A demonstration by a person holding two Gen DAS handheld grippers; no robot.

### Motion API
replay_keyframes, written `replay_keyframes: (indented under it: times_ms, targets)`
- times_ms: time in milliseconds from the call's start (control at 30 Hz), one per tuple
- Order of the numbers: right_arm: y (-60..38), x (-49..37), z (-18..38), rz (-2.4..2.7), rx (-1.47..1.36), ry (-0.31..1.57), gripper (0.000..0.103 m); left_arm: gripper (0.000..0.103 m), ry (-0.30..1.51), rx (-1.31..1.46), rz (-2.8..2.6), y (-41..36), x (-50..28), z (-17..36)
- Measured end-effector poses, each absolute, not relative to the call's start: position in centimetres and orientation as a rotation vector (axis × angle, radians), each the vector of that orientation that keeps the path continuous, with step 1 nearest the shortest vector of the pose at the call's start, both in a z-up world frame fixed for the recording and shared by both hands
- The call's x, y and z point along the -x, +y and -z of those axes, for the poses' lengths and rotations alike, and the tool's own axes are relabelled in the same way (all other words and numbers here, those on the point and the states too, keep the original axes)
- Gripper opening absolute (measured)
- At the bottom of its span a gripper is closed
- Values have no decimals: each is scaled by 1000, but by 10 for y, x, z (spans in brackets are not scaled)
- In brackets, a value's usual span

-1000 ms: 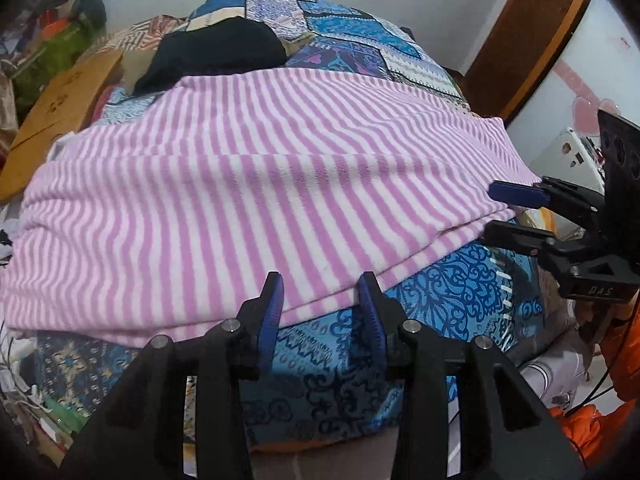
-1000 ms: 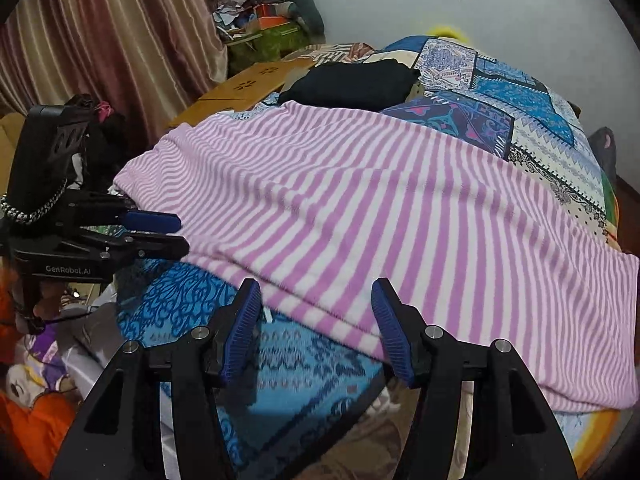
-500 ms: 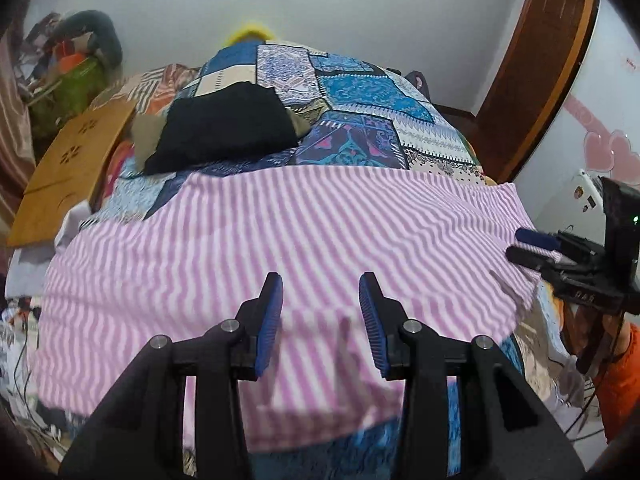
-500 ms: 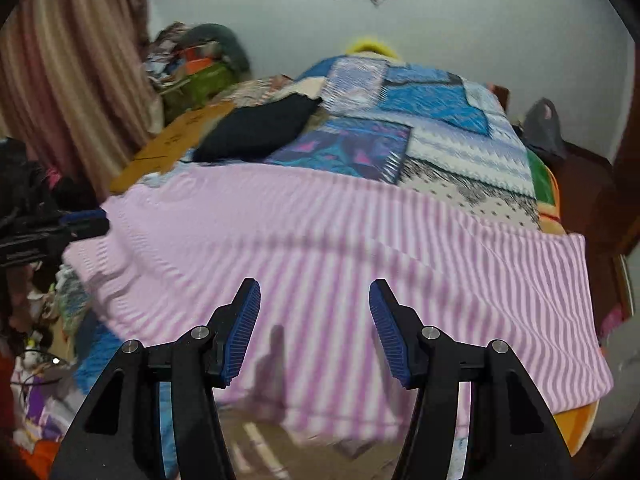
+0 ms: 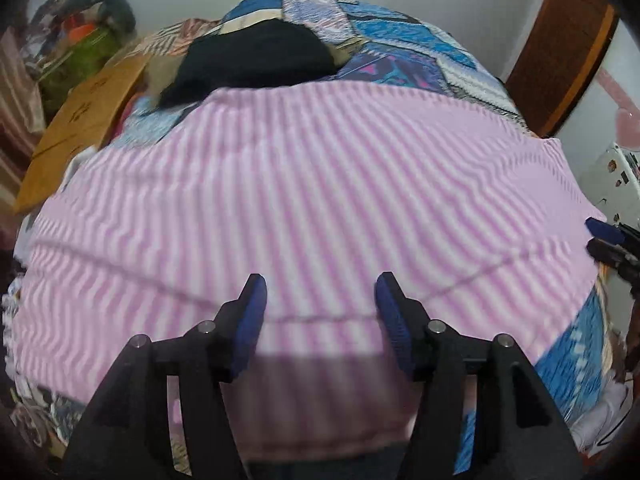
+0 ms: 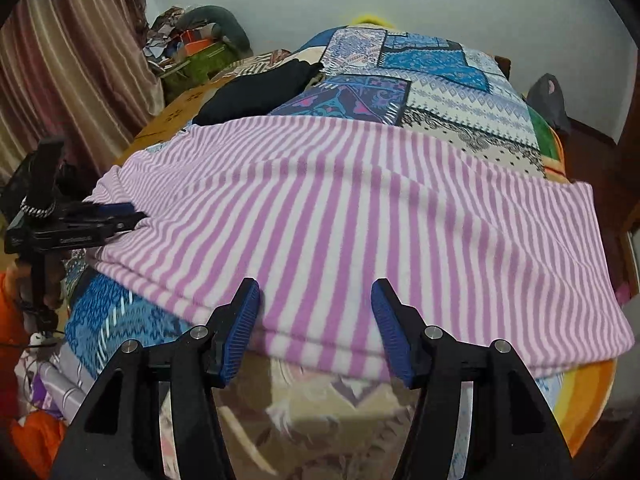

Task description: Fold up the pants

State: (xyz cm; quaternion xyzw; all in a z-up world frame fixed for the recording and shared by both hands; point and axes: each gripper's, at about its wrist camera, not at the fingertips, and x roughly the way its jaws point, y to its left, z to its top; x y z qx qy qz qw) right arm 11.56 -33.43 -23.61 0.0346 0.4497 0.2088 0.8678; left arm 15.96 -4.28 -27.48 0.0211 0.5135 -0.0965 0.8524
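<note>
Pants [image 5: 304, 184], pink-striped, are being spread crosswise over the patchwork bed [image 6: 440, 80], near hem lying just ahead of both grippers. Left gripper [image 5: 318, 308] (its jaws just widened) and right gripper [image 6: 316, 316] are being held spread, nothing pinched. A black garment [image 5: 256, 60] is lying beyond.

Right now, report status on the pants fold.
Left claw just opened wider, right claw open; both empty over the near hem. Striped pants flat on the bed. Black garment beyond, clear.

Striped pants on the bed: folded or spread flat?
Folded at least once: the striped pants show stacked layered edges along the near hem, lying flat across the bedspread.
</note>
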Motion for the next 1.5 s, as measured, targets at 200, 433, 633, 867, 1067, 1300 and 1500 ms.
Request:
replay_keyframes:
  times_ms: [200, 433, 633, 867, 1067, 1300, 1500]
  targets:
    - [-354, -110, 240, -399, -111, 959, 55, 60, 1130, -55, 116, -3, -139, 285]
    - [-379, -102, 238, -318, -126, 954, 55, 60, 1153, -80, 45, 21, -122, 289]
    - [-402, -95, 226, -255, -157, 910, 55, 59, 1159, -76, 10, 34, -113, 282]
    - [-435, -90, 216, -141, -166, 874, 57, 59, 1030, -142, 69, -3, -130, 229]
    - [-477, -77, 215, -26, -218, 858, 58, 60, 940, -175, 230, -74, -165, 193]
    - [-519, -55, 231, 74, -293, 882, 58, 61, 979, -215, 435, -180, -205, 205]
    - [-544, -46, 254, 123, -390, 908, 58, 61, 1045, -306, 558, -261, -218, 239]
